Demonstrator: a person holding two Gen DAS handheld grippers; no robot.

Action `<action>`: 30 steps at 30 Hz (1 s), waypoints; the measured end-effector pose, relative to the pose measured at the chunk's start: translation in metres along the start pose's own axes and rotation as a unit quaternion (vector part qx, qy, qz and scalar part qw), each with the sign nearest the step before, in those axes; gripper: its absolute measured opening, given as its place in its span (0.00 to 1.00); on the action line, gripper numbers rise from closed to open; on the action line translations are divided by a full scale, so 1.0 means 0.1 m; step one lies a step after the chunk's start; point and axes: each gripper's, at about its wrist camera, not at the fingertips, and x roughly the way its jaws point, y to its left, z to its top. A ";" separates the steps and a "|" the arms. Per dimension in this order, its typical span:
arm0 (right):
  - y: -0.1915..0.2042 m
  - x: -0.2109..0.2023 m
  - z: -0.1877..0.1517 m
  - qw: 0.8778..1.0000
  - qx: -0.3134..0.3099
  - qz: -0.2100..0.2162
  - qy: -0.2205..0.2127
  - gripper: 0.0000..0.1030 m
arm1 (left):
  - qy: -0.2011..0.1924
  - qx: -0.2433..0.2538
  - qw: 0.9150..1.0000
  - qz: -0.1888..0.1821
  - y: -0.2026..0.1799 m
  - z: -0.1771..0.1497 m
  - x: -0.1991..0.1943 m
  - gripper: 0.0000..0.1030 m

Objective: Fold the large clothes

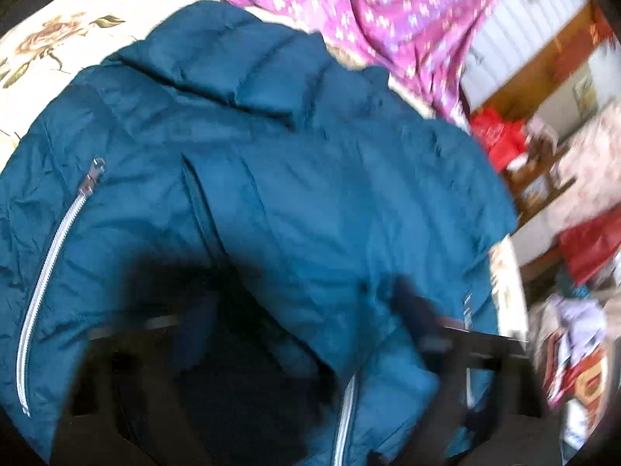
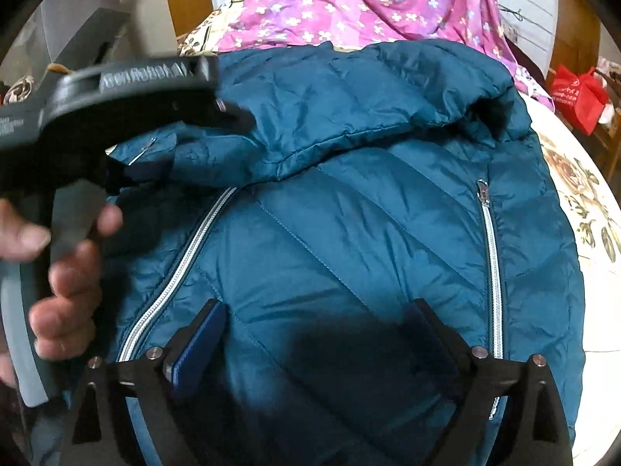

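Left wrist view sits close above the jacket (image 1: 271, 194), tilted steeply down, blurred, looking across toward the purple cloth (image 1: 388, 11) at the far end of the bed (image 1: 58, 39). Right wrist view hangs just as near, also angled down, facing up the jacket (image 2: 349, 233) to that same cloth (image 2: 368, 0). Both share jacket, cloth and floral bedding; the right view also catches the left gripper (image 2: 240, 116) at its left.

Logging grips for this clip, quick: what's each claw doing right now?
Left claw: closed on a fold of the teal jacket.
Right claw: open, empty, above the jacket.
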 end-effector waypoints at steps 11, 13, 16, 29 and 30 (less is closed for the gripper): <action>-0.23 -0.12 0.18 0.997 0.074 0.005 -0.032 0.91 | -0.116 0.073 0.990 0.033 0.04 0.95 -0.60 0.05; -0.27 -0.13 0.22 0.996 0.087 0.007 -0.036 0.91 | -0.114 0.100 0.988 0.041 0.05 1.22 -0.55 0.05; -0.31 -0.12 0.25 0.994 0.105 0.013 -0.039 0.91 | -0.106 0.134 0.983 0.065 0.01 1.52 -0.31 0.05; -0.30 -0.11 0.26 0.994 0.104 0.016 -0.039 0.91 | -0.065 0.130 0.975 0.167 0.70 1.71 0.28 0.19; -0.30 -0.11 0.26 0.993 0.108 0.020 -0.040 0.91 | -0.073 0.118 0.975 0.172 0.75 1.71 0.22 0.19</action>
